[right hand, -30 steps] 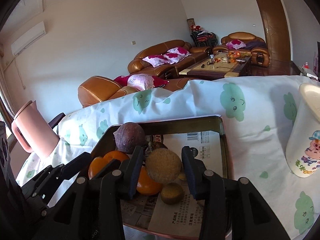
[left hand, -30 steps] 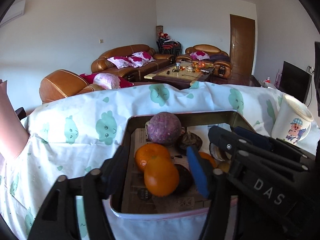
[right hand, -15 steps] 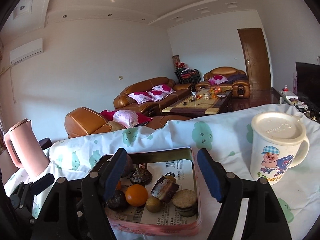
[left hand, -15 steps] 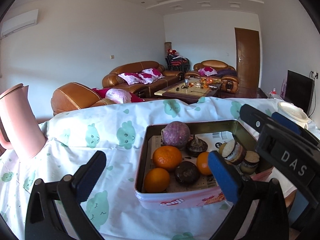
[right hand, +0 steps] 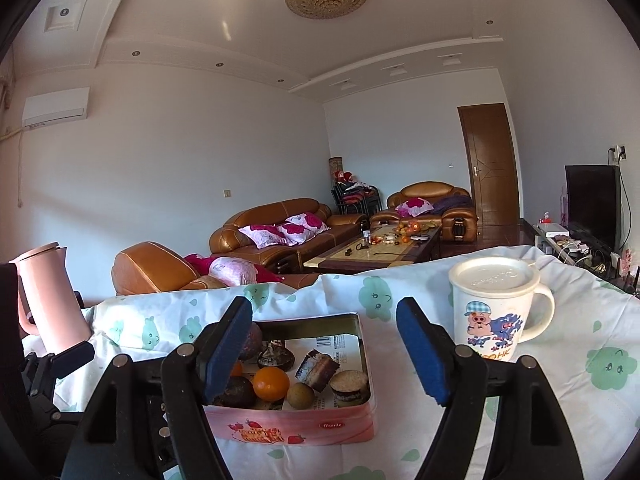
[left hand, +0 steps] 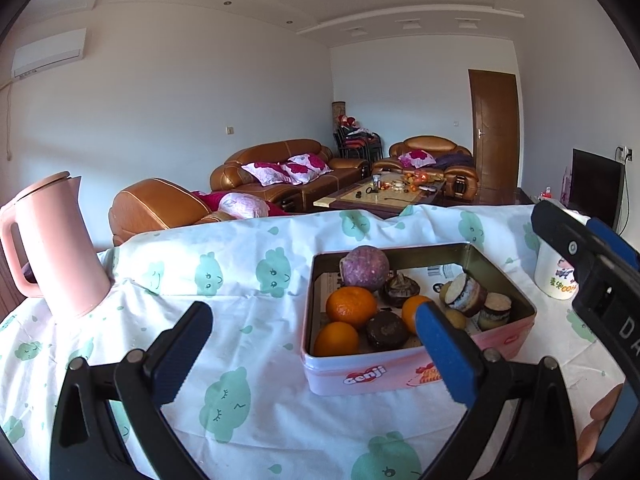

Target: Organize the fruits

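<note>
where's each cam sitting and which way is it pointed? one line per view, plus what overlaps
Left wrist: on the left gripper, jaws open and empty, looking slightly down over the tablecloth at the pink tin of fruit; the right gripper's fingers intrude at right.
Right wrist: on the right gripper, open and empty, nearly level, facing the tin and lidded mug; the left gripper shows low left.
Shared: tin, pink kettle, mug, sofas.
</note>
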{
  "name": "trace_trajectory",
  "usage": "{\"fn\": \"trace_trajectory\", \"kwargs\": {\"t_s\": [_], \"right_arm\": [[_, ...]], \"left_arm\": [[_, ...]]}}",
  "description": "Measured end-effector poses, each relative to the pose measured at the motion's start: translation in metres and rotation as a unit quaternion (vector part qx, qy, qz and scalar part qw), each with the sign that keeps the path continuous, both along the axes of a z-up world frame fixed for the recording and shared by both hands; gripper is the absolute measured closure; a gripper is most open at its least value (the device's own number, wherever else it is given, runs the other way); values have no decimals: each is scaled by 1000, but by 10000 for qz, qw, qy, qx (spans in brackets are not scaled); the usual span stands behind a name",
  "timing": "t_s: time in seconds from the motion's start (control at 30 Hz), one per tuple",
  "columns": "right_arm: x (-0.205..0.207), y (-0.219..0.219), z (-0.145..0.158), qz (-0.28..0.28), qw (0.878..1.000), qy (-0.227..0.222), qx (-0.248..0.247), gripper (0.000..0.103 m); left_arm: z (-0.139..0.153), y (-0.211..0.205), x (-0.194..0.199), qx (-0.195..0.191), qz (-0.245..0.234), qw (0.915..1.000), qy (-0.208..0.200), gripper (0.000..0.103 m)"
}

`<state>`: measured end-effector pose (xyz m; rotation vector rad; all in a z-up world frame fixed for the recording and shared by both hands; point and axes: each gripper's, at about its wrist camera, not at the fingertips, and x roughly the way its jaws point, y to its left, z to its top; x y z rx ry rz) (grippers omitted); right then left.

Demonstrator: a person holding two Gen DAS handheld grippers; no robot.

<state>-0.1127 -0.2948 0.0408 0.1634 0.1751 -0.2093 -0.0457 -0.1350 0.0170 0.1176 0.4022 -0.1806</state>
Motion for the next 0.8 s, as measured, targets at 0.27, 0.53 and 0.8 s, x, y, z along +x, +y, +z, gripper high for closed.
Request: {"fn": "trace_trajectory", "kwargs": {"t_s": [0.27,0.53,0.8], "right_arm": [[-7,4,1,-61,9999,-69,-99,24],[-11,2,0,-107,9999,-82,-58,24],[-12,4,1,-107,9999,-88,-97,24]], "left_arm": [[0,4,-5,-64,21,10000,-26,0],[1,4,-5,-69,19,10000,-23,0],[0,5,-6,-74,22,10000,-25,0]]}}
